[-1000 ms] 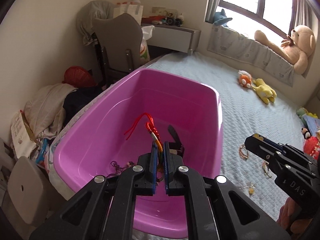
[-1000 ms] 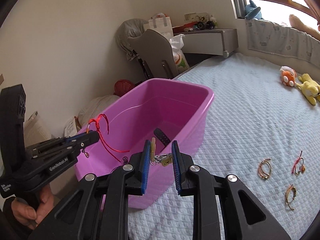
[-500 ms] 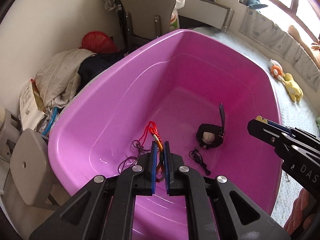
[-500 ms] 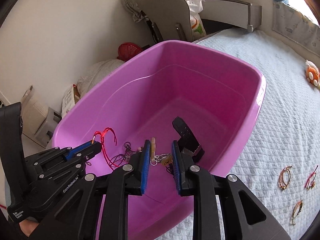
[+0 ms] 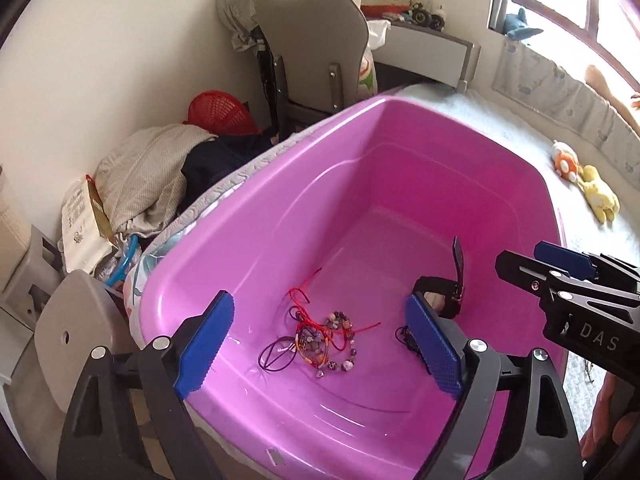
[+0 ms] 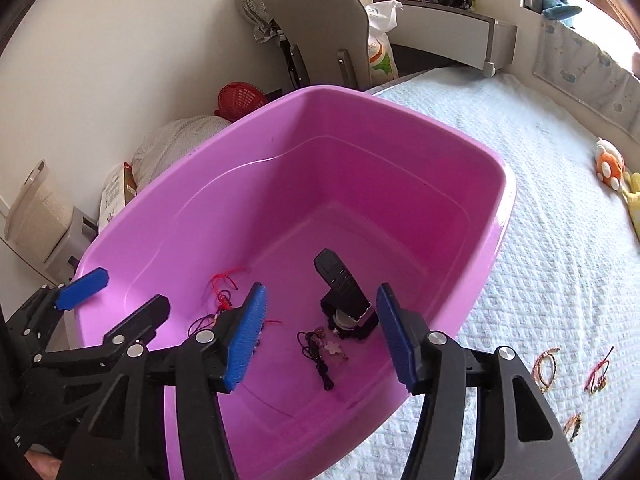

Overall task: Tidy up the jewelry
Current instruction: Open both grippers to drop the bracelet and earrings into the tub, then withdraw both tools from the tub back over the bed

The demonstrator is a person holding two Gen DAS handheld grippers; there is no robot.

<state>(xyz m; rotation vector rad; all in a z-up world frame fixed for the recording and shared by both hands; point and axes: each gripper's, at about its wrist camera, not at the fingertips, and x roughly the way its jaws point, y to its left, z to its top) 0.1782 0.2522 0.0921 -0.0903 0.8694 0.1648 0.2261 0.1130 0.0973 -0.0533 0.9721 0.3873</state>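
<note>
A pink plastic tub [image 5: 280, 152] [image 6: 400, 108] stands on the bed. On its floor lies a tangle of red cord and beaded bracelets [image 5: 320, 336] [image 6: 224, 284]. A black watch [image 6: 344, 304] [image 5: 440, 296] and a small flower charm on black cord [image 6: 330, 350] lie there too. My left gripper [image 5: 318, 344] [image 6: 108, 304] hangs over the bracelet tangle, its jaws opening, nothing between the pads. My right gripper [image 6: 320, 336] [image 5: 520, 258] hangs over the charm and watch, jaws opening and empty too. Three bracelets [image 6: 546, 364] lie on the bedspread, right of the tub.
The white quilted bedspread [image 6: 540, 200] stretches right of the tub, with soft toys [image 5: 592, 196] at the far side. Left of the bed are a grey chair [image 5: 316, 40], a red basket [image 5: 218, 112] and piled clothes [image 5: 148, 172]. A window ledge runs along the back right.
Both grippers came over the tub, then opened. The red cord bracelet dropped from the left gripper and the small charm from the right; both now lie on the tub floor.
</note>
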